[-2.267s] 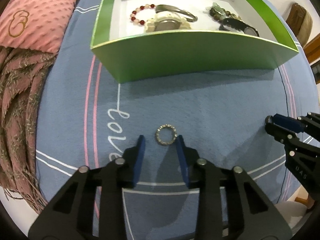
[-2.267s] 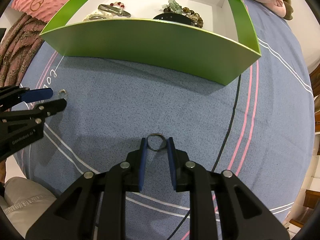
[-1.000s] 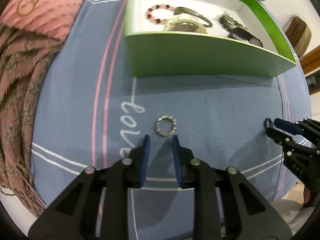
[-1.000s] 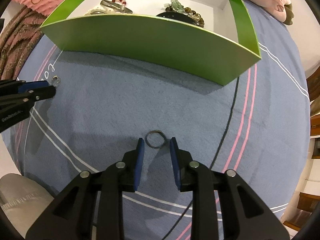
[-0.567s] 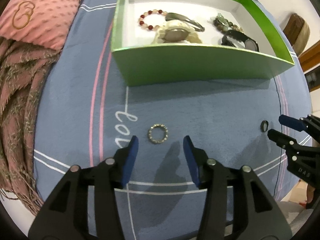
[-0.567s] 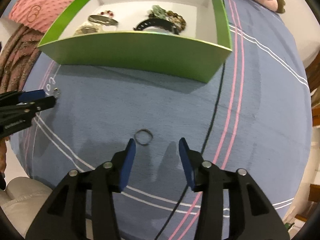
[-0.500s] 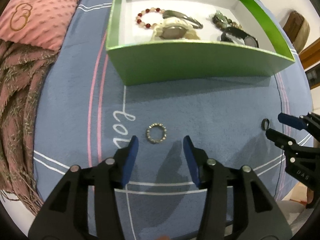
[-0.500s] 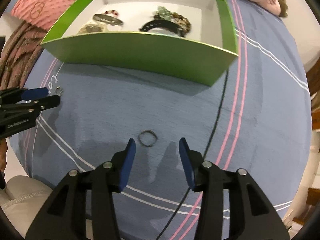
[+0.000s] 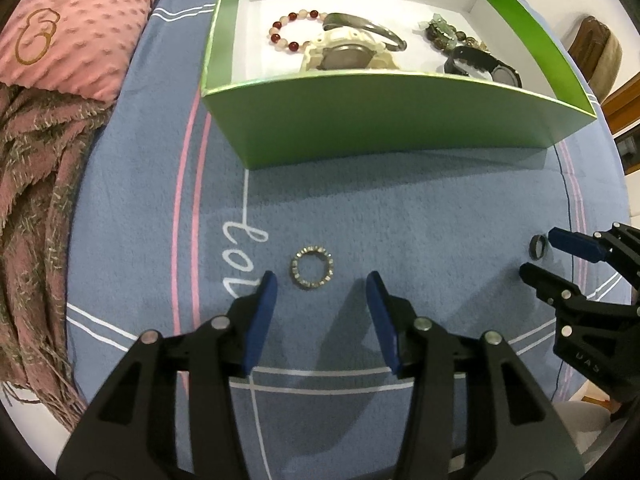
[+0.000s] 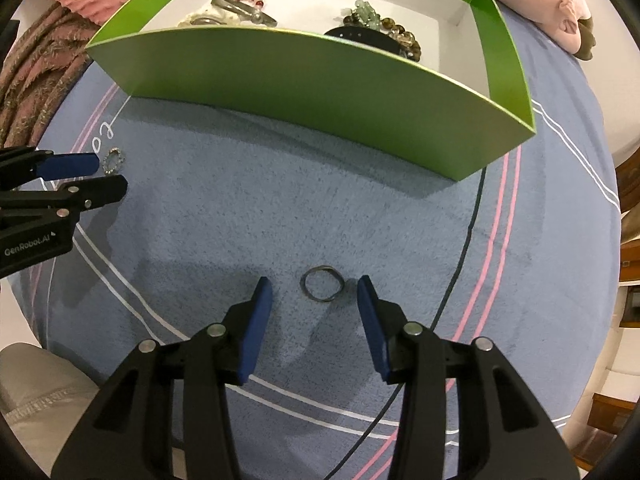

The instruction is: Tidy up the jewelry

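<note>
We are holding our left gripper spread wide over the fuzzy blue blanket, its blue pads flanking a stone-studded ring lying flat just ahead of them. Our right gripper is likewise gaping, empty, with a thin, slightly bent metal ring lying between its fingertips. Beyond both, the glossy green cardboard box is holding beaded bracelets and watches.

The blue blanket is looking like matt, napped cloth; the green box is showing smooth, faintly glossy card; the studded ring and plain ring are gleaming like metal.
</note>
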A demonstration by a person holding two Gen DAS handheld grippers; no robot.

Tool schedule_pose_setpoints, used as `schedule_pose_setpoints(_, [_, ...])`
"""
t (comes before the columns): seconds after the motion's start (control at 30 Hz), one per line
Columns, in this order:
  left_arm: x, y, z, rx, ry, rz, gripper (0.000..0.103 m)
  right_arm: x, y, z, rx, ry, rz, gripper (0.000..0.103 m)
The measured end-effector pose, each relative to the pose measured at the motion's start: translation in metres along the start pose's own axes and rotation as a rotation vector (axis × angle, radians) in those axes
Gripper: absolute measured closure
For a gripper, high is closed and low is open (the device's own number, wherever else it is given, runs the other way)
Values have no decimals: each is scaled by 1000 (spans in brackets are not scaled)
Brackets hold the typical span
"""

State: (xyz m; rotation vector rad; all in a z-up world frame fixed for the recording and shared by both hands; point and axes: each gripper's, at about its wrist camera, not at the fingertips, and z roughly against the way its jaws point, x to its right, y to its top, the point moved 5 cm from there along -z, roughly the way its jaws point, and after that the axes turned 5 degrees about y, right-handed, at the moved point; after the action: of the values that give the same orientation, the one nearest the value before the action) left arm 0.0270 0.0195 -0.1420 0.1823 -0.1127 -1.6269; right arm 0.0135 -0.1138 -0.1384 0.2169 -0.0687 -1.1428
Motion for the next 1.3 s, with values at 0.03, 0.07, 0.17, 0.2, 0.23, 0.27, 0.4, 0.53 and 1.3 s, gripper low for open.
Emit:
schedule_pose_setpoints(0.03, [1, 1, 0, 1, 5, -2, 56, 1, 2, -1, 0, 0, 0, 58])
schedule_pose_setpoints(0.07, [2, 1, -1, 2, 10, -3, 56, -1, 2, -1, 0, 1, 0, 58])
schedule_pose_setpoints(0.17, [6, 8, -1, 5, 19, -7, 56, -2, 4, -3, 1, 1, 0, 58])
schedule_pose_setpoints(0.2, [8, 8, 8, 6, 22, -8, 56, -3, 5, -4, 2, 1, 0, 58])
schedule_pose_setpoints(0.23, [9, 9, 9, 7, 24, -10, 56, 2, 3, -1, 4, 1, 1, 58])
schedule_pose_setpoints(0.27, [11, 10, 8, 8, 25, -10, 56, 2, 3, -2, 5, 1, 1, 58])
schedule_pose_setpoints(0.4, [18, 12, 7, 15, 29, -5, 64, 6, 5, 0, 6, 5, -1, 58])
schedule_pose_setpoints(0.53, [18, 13, 9, 19, 30, -2, 68, 4, 3, 1, 10, 15, -1, 66])
schedule_pose_setpoints(1.3, [0, 5, 9, 31, 5, 17, 71, 10, -1, 6, 16, 33, -7, 73])
